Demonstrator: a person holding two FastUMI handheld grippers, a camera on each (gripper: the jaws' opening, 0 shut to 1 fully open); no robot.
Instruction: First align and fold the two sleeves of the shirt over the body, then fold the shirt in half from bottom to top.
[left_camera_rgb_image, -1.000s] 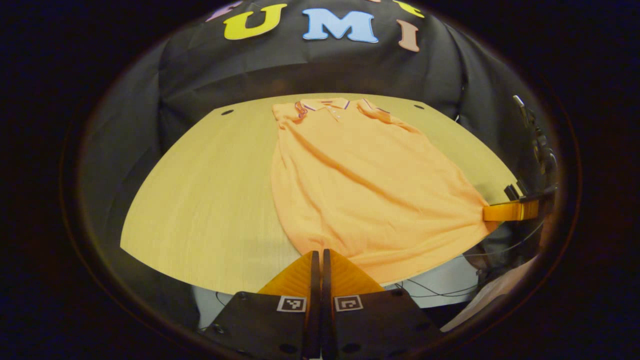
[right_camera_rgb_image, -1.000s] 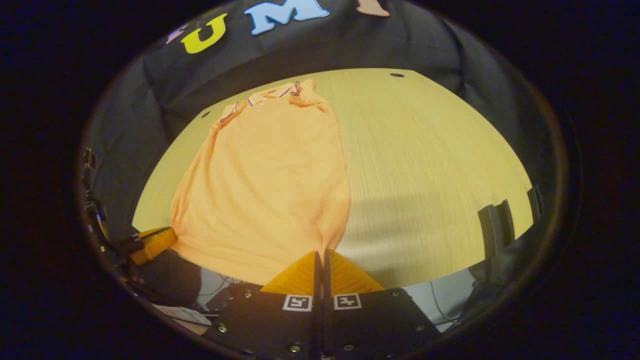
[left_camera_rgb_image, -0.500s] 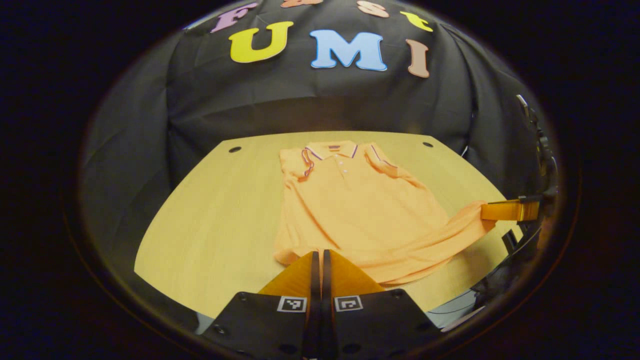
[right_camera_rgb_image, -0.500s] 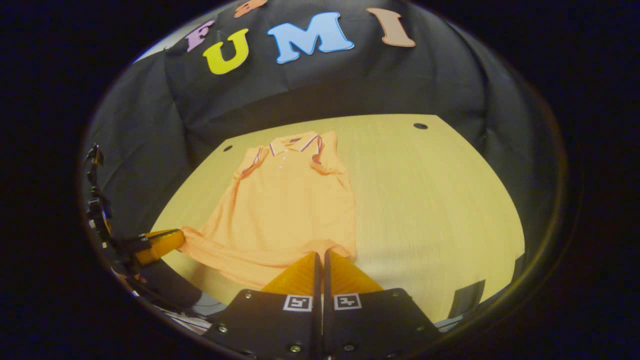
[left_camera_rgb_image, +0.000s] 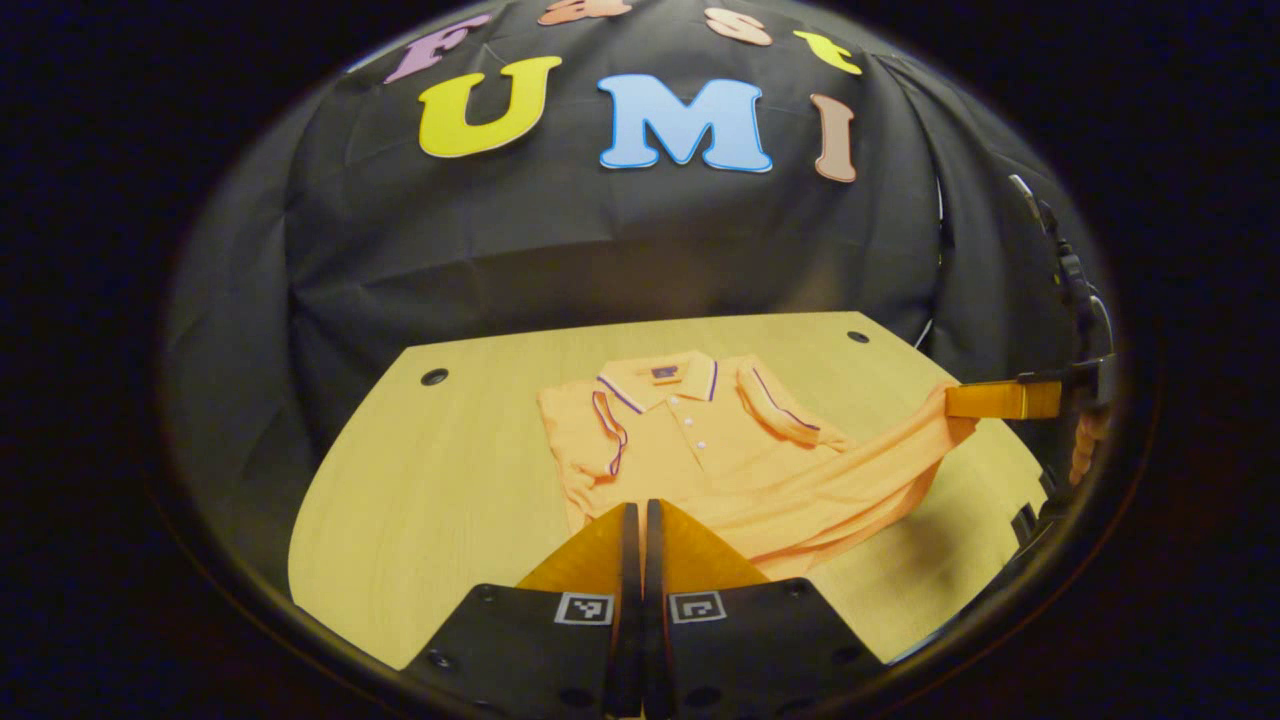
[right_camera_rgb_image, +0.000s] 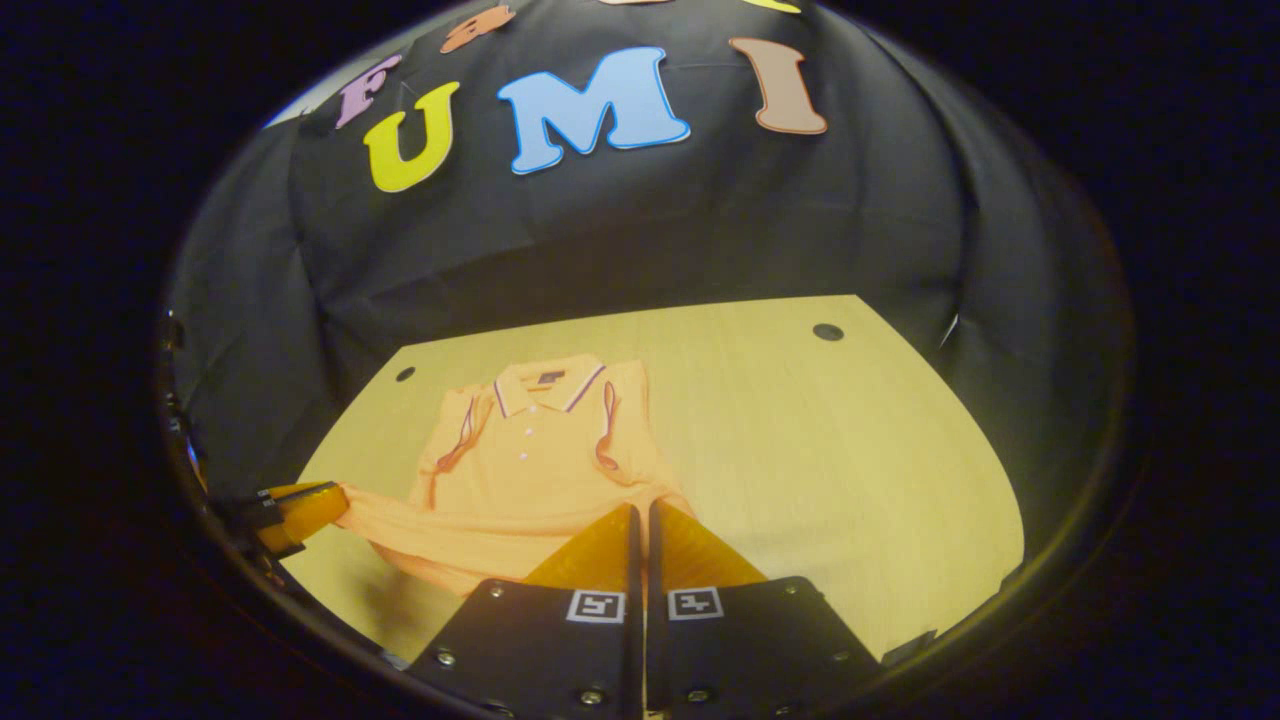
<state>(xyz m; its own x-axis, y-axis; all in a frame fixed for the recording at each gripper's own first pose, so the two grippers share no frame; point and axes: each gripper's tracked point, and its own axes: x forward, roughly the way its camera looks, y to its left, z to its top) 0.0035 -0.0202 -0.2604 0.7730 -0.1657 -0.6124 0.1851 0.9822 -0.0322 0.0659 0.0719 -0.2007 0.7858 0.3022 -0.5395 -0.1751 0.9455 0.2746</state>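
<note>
Left gripper view: we carry the shirt's (left_camera_rgb_image: 700, 450) hem toward its collar (left_camera_rgb_image: 660, 375), left gripper (left_camera_rgb_image: 636, 520) and right gripper (left_camera_rgb_image: 975, 400) each clamped on a corner, next laying it flat over the folded sleeves.

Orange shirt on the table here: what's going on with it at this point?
A person is folding the orange polo shirt on the wooden table with two handheld grippers. The left gripper and right gripper are each shut on a bottom corner of the hem, lifted toward the collar. Both sleeves already lie folded over the body; the bottom-to-top fold is underway.
</note>
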